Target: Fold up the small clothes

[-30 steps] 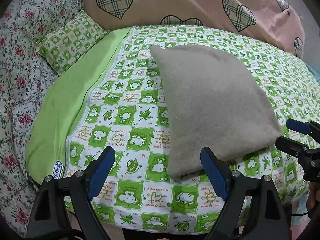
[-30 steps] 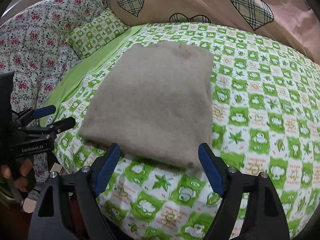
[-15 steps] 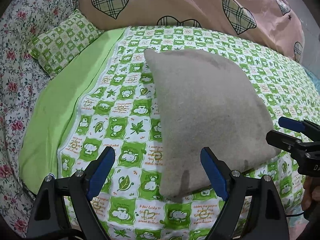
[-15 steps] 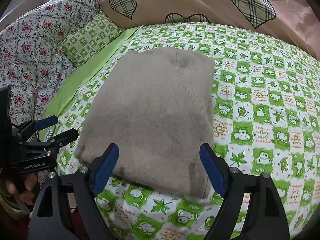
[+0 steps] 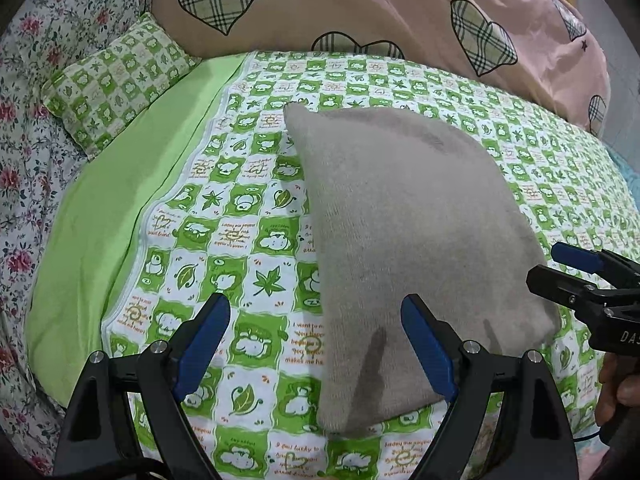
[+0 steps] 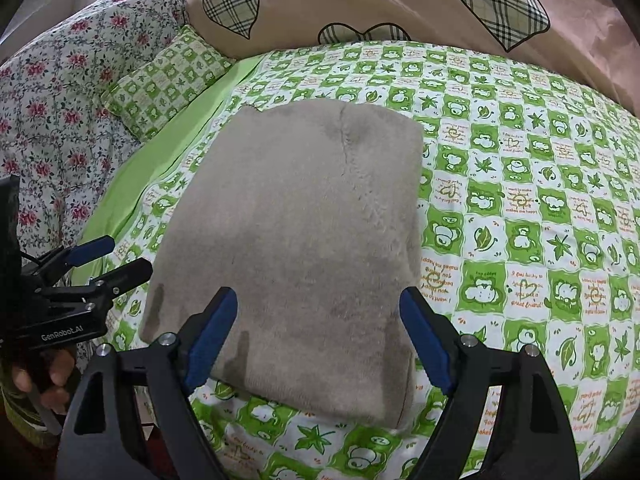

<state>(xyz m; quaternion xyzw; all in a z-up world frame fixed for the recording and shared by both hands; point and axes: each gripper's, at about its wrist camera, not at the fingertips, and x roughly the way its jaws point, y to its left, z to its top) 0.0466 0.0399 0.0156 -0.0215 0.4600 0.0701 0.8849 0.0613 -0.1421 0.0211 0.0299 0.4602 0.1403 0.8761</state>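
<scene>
Green checkered bedspread (image 6: 520, 208) under folded grey garment (image 6: 304, 240), left tool (image 5: 316, 344) and right tool (image 6: 318, 336) both wide, empty.

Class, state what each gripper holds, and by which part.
Nothing: left gripper and right gripper are both open, poised over the grey folded garment's near edge.

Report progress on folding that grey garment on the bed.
Done: the grey garment already lies as a flat rectangle on the green checked sheet, so it looks at least partly folded. In hand: nothing; the left tongs and right tongs are both open near its front edge, gripping no cloth. Left: probably grasping that near edge and folding it over once more.
</scene>
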